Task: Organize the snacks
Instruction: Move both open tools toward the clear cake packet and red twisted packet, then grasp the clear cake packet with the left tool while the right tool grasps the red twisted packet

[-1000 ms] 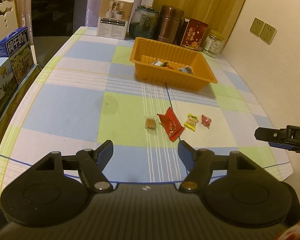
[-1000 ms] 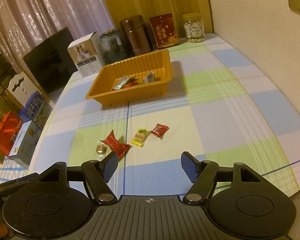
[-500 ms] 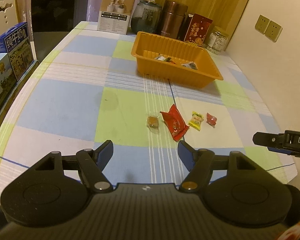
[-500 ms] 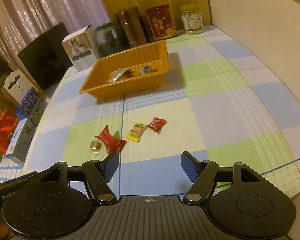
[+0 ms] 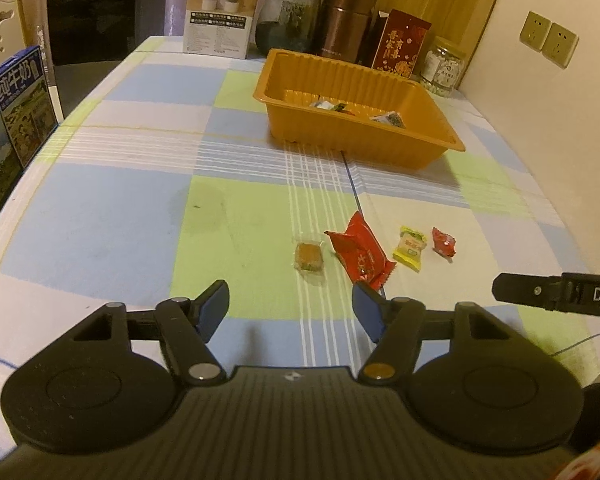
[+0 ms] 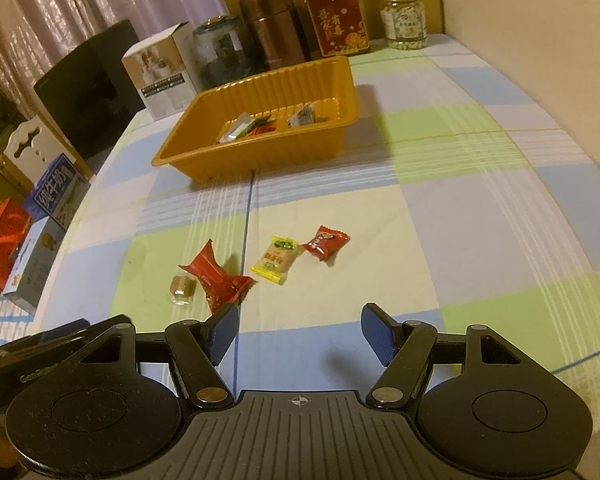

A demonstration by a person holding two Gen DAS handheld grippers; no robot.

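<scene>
Both the left gripper (image 5: pixel 290 306) and right gripper (image 6: pixel 298 330) hang with fingers apart and empty, the left's having just narrowed slightly, above 4 wrapped snacks (image 5: pixel 362 254) on the table (image 5: pixel 100 216), near the orange tray (image 5: pixel 354 146).

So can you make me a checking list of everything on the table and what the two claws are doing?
Surface: checked tablecloth, flat, a faint stain on a green square.
Job's things: orange tray with a few wrapped snacks inside; four loose on the cloth: brown candy, big red packet, yellow candy, small red candy.
Clutter: white box, dark jar, copper flask, red tin, glass jar at the far edge.
Claws: left claw open, jaws just closing a little, empty; right claw open, empty.
Cables: nothing seen.
Surroundings: wall sockets, milk cartons.
</scene>
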